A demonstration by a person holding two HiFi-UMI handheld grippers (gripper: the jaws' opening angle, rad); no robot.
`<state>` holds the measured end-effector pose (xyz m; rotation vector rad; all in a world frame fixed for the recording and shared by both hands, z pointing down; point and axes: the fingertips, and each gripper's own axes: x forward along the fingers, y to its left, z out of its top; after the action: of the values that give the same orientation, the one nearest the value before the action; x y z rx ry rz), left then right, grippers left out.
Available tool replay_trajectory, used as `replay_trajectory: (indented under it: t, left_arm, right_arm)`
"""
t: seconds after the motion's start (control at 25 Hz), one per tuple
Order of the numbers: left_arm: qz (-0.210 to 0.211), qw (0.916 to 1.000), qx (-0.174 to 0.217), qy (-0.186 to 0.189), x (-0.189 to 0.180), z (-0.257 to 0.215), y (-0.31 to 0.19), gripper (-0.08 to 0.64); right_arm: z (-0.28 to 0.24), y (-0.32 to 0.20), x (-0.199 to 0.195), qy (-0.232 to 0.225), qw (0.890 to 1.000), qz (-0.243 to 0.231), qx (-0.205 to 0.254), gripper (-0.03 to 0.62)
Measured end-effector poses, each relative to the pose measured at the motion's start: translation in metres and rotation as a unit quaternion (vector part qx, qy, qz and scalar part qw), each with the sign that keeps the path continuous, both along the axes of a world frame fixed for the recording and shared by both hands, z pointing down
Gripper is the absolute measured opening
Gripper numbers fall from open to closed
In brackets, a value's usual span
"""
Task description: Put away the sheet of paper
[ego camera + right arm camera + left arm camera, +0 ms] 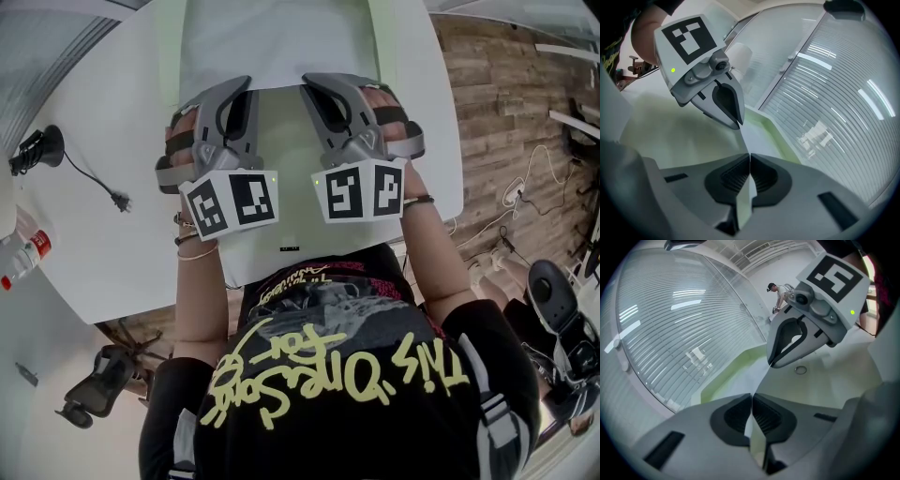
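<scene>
Black cable (91,177) on white table (103,253), bottle (24,255) at far left

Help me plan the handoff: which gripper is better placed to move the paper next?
Neither: the left gripper and right gripper are both shut on the near edge of the paper, side by side, so they should probably move it together.

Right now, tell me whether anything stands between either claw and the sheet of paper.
Nothing does. The left claw and the right claw are each shut directly on the near edge of the sheet of paper, side by side. Where the sheet has to go is not visible in these views.
</scene>
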<state>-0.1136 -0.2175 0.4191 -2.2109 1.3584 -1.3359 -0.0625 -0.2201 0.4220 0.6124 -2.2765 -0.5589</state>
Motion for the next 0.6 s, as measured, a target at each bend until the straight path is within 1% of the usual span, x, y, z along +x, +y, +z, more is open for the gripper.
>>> replay_trajectory:
  t: [0.6]
  left_arm:
    - [-0.007,1.0000,0.006,0.003,-0.001,-0.003,-0.011,0.011]
  right_arm:
    - [-0.004,-0.012,-0.001,0.002,1.000,0.010,0.006,0.008]
